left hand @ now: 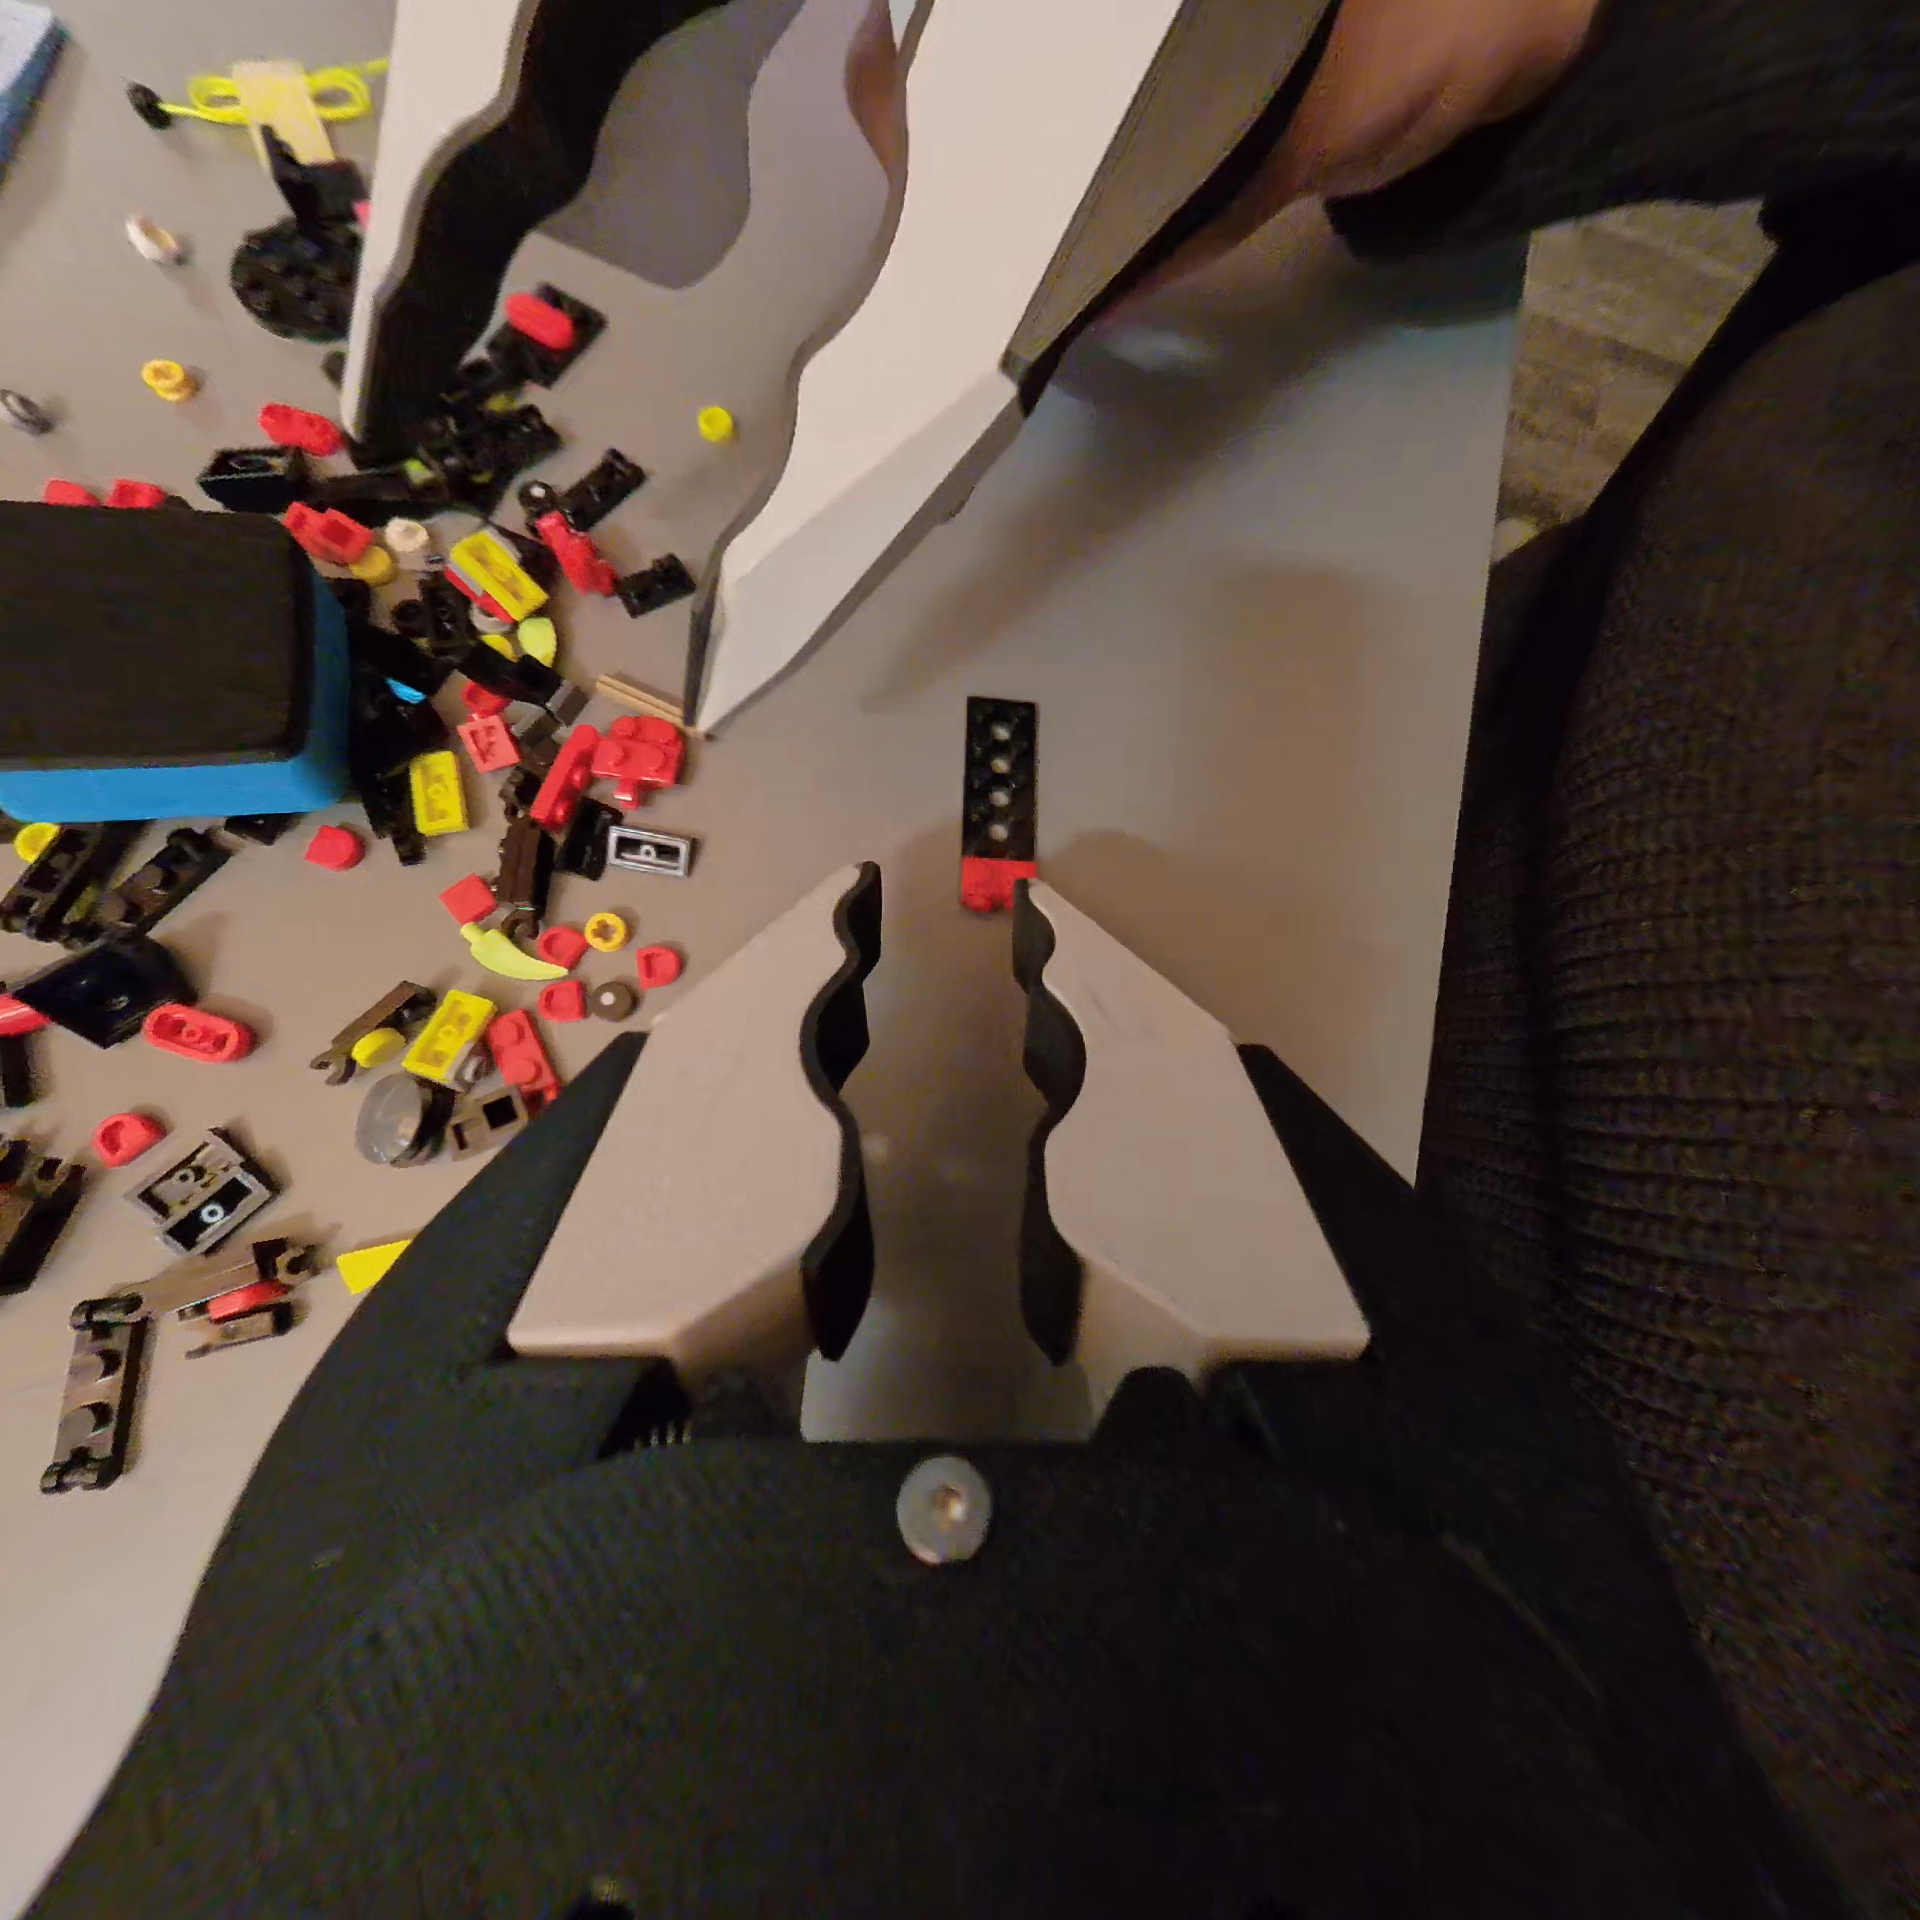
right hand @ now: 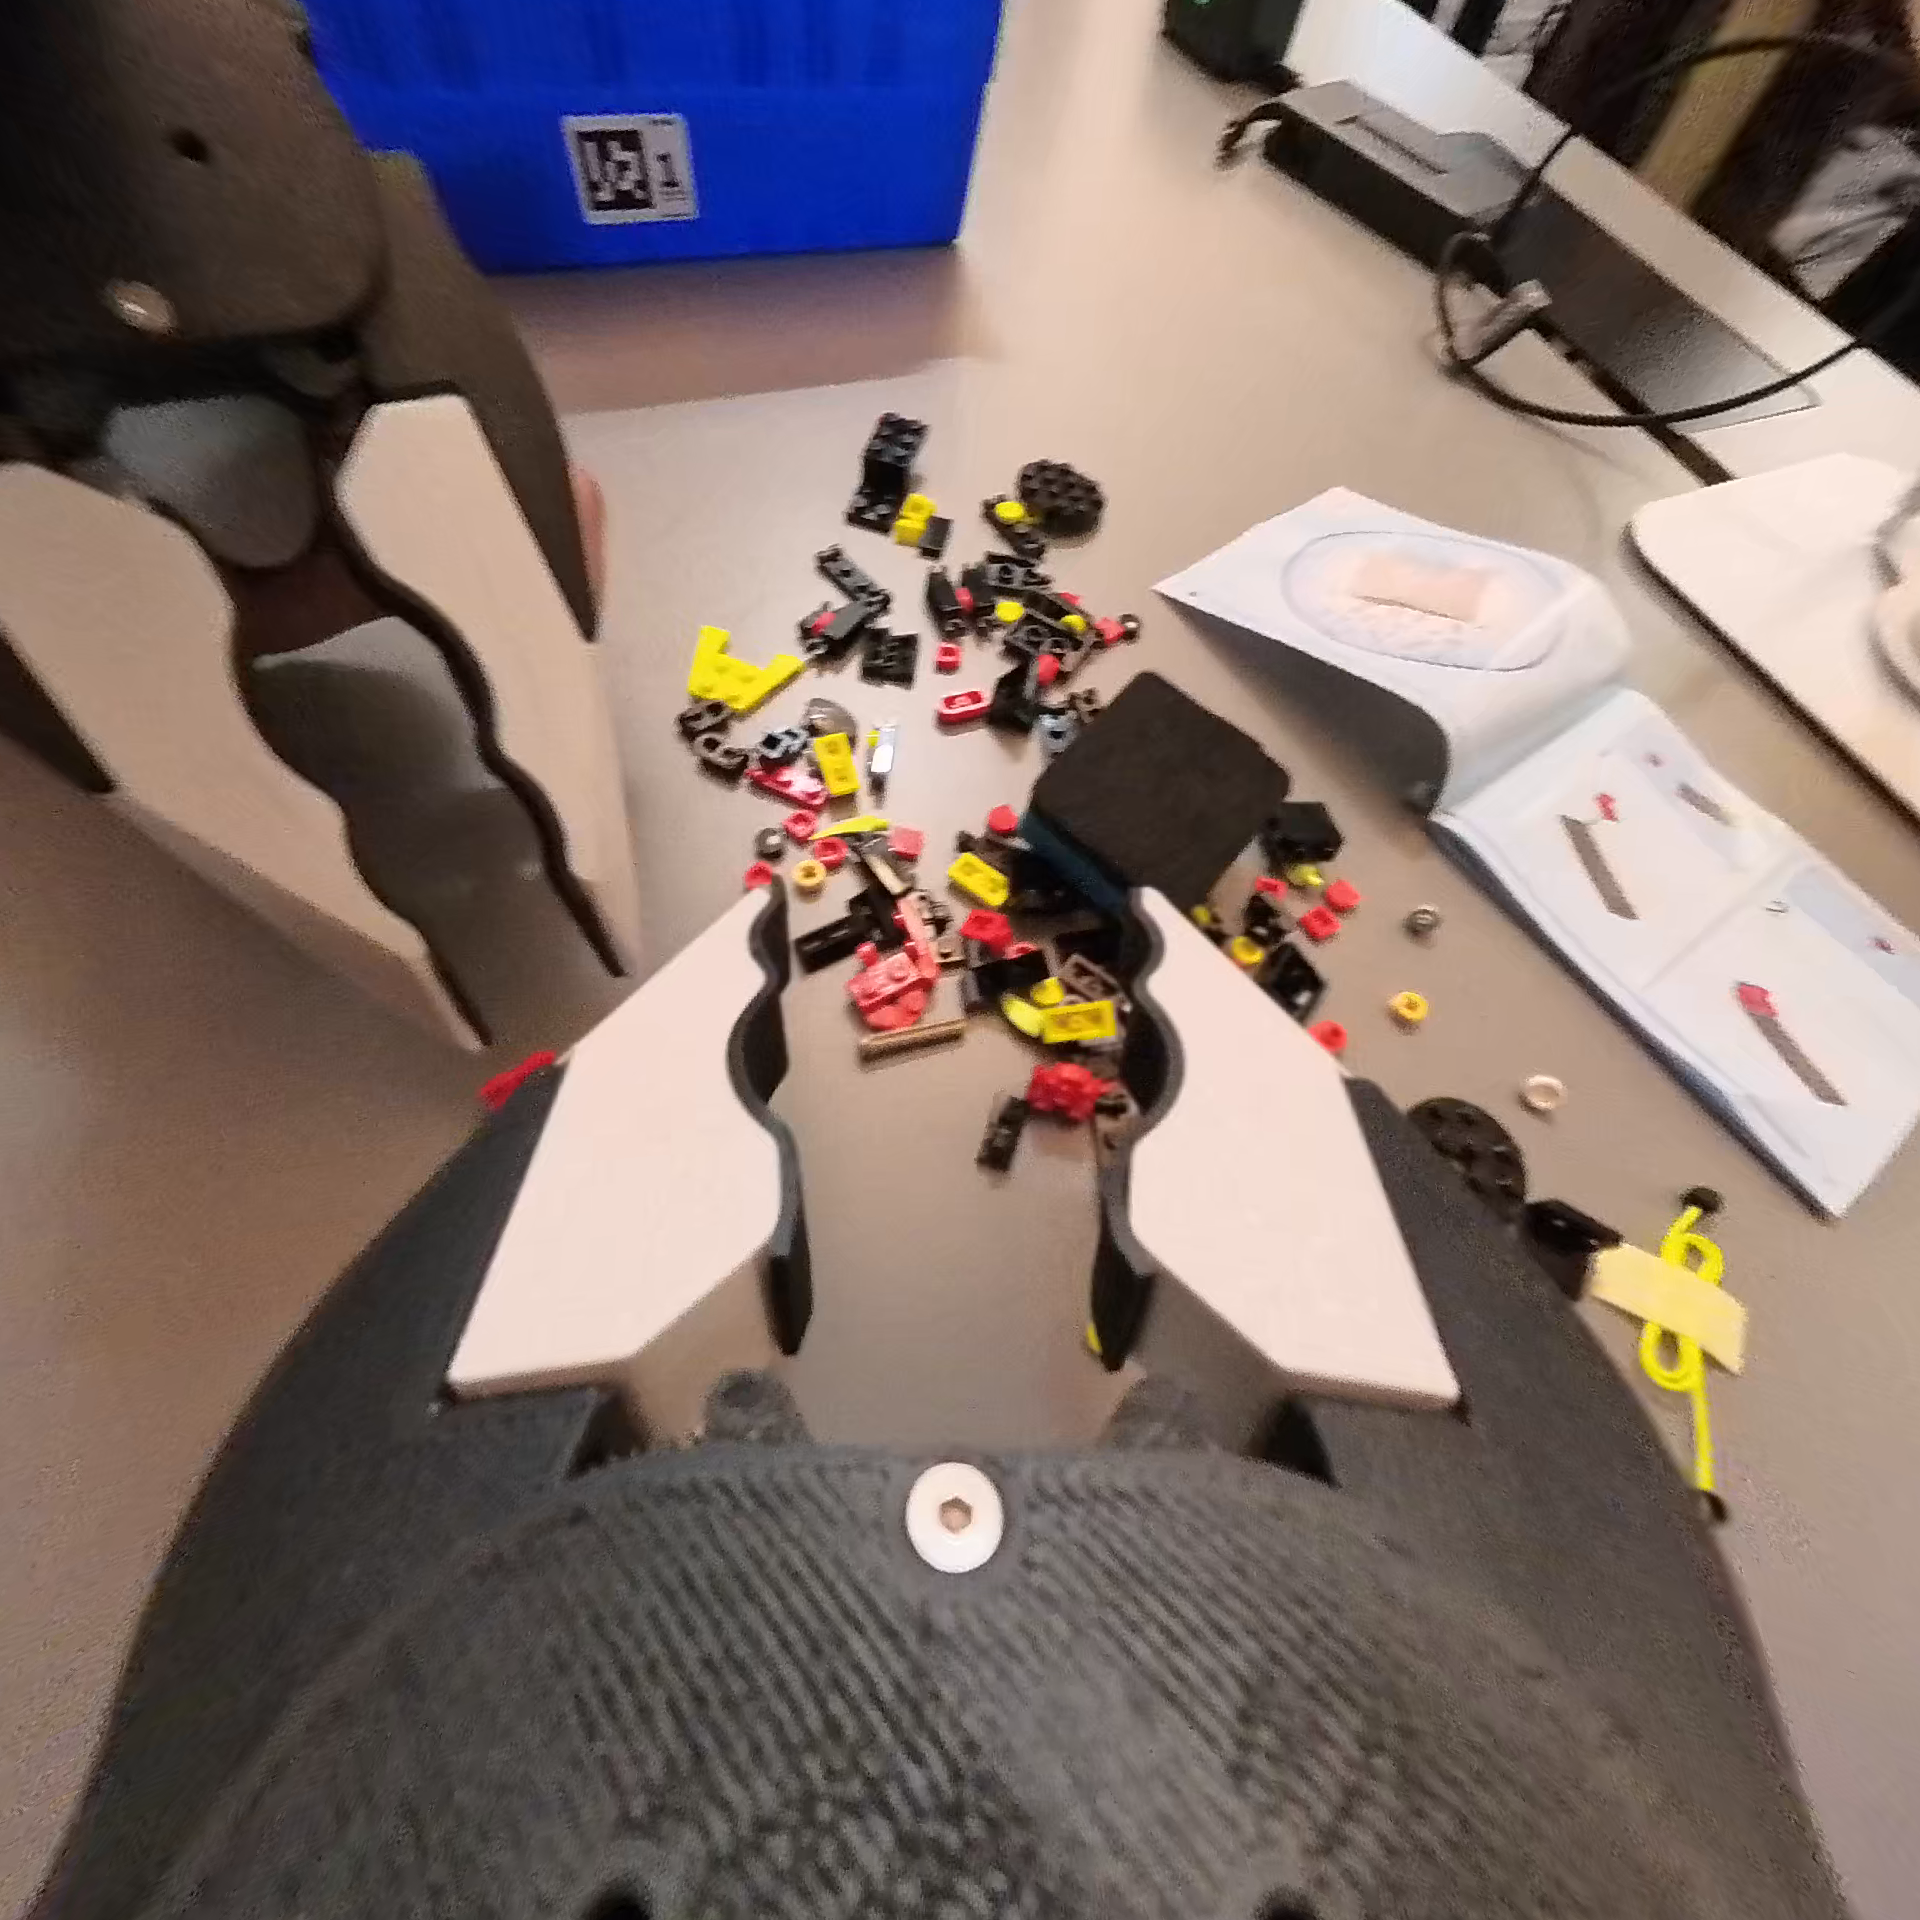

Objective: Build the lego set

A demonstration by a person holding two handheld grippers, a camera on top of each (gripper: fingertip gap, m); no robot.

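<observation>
**Both grippers empty, one plate set apart from the pile**

The left gripper stands partly open with nothing between its fingers, its tips just short of a long black plate with a red piece on the near end. That small assembly lies alone at centre frame on bare table, I'd guess set aside to keep it clear of the loose parts.

The right gripper is spread wider, also empty, hovering over the heap of red, yellow and black lego pieces mid-frame, probably hunting the next part.

A black-and-blue foam block sits in the pile, covering some pieces. The open instruction booklet lies at the right, a blue bin at the top. In the left wrist view the right gripper's large fingers crowd the upper frame.
</observation>
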